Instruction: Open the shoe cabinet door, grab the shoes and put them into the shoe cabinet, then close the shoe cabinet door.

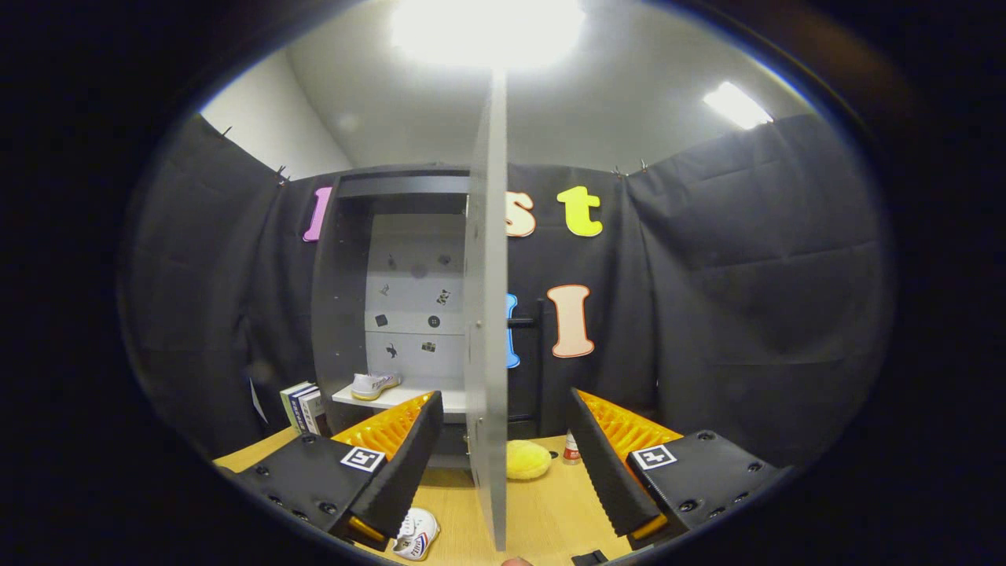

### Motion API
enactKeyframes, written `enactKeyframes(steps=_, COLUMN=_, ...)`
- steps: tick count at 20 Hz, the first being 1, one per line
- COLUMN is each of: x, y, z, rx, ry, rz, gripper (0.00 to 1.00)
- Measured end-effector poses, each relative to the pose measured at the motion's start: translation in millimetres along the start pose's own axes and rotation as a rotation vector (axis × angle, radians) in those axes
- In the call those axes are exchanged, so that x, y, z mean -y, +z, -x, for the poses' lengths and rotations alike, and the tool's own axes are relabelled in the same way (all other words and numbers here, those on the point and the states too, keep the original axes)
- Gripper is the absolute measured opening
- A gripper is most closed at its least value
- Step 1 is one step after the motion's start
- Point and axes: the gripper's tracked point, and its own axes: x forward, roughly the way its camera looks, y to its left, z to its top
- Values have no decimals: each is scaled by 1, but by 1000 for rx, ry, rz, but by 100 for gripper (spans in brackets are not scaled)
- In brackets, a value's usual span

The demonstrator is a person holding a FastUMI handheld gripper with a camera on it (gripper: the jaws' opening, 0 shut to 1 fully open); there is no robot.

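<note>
A grey shoe cabinet (342, 299) stands on the wooden table with its door (487, 330) swung wide, edge-on toward me and running between my fingers. One white shoe (374, 384) rests on the white shelf (393, 399) inside the cabinet. A second white shoe (416, 534) lies on the table just beside my left finger. My gripper (503, 464) is open, its two fingers spread either side of the door's edge without pressing on it.
A yellow plush ball (526, 460) and a small white bottle (571, 448) sit on the table (550, 511) right of the door. Several books (302, 407) stand left of the cabinet. A dark metal frame (534, 354) stands behind the door.
</note>
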Motion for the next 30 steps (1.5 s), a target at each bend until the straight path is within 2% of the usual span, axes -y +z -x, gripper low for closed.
enactKeyframes(steps=7, x=-97, y=-83, z=-4, rx=-63, ry=131, rz=33, gripper=97)
enactKeyframes(steps=11, x=-138, y=-166, z=-17, rx=-172, ry=182, rz=46, gripper=98)
enactKeyframes(steps=21, x=-174, y=-349, z=-32, rx=-524, ry=234, rz=51, gripper=98)
enactKeyframes(steps=26, x=-195, y=-413, z=-27, rx=-688, ry=285, rz=75, gripper=98)
enactKeyframes(steps=30, x=-213, y=-447, z=-24, rx=-801, ry=313, rz=41, gripper=98)
